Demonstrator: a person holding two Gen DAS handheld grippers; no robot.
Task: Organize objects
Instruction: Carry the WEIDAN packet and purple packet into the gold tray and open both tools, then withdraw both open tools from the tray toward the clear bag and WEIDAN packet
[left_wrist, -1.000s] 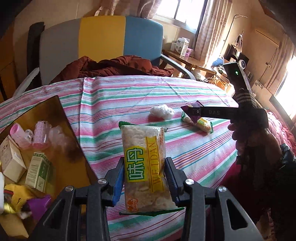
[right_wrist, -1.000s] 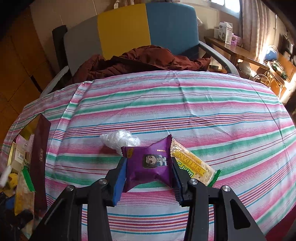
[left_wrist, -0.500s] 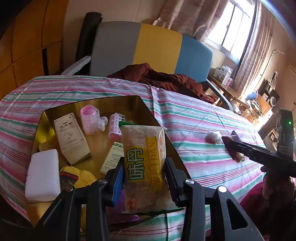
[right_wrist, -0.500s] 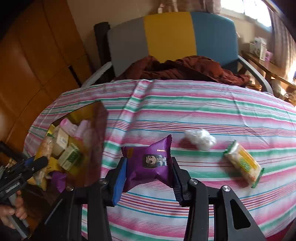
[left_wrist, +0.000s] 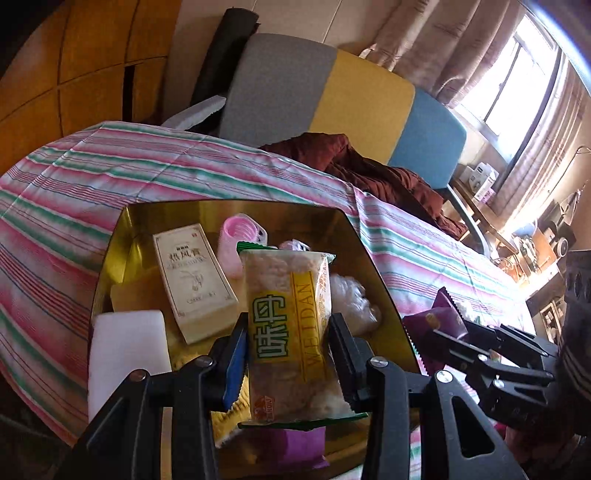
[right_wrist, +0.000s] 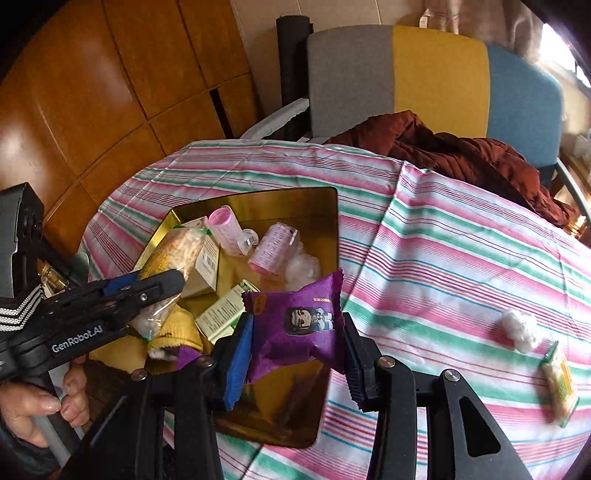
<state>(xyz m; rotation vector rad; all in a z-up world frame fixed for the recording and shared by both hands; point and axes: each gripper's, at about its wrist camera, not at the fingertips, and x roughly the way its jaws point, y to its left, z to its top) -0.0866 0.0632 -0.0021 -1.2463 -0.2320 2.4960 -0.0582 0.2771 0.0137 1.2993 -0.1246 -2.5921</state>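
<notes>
Both snack packets have come from over the striped worktop (right_wrist: 461, 236) to above the gold tray (left_wrist: 373, 266). The yellow rice cracker packet (left_wrist: 291, 328) stands upright, pinched between the left tongs (left_wrist: 288, 354). The purple packet (right_wrist: 295, 325) is clamped in the right tongs (right_wrist: 295, 354) over the tray's near corner. A second cracker packet (right_wrist: 559, 380) and a cotton ball (right_wrist: 521, 328) lie on the cloth, well apart.

Tray (right_wrist: 334, 229) on table (right_wrist: 461, 236), chair (right_wrist: 439, 77) behind, cotton ball (right_wrist: 519, 328) right
</notes>
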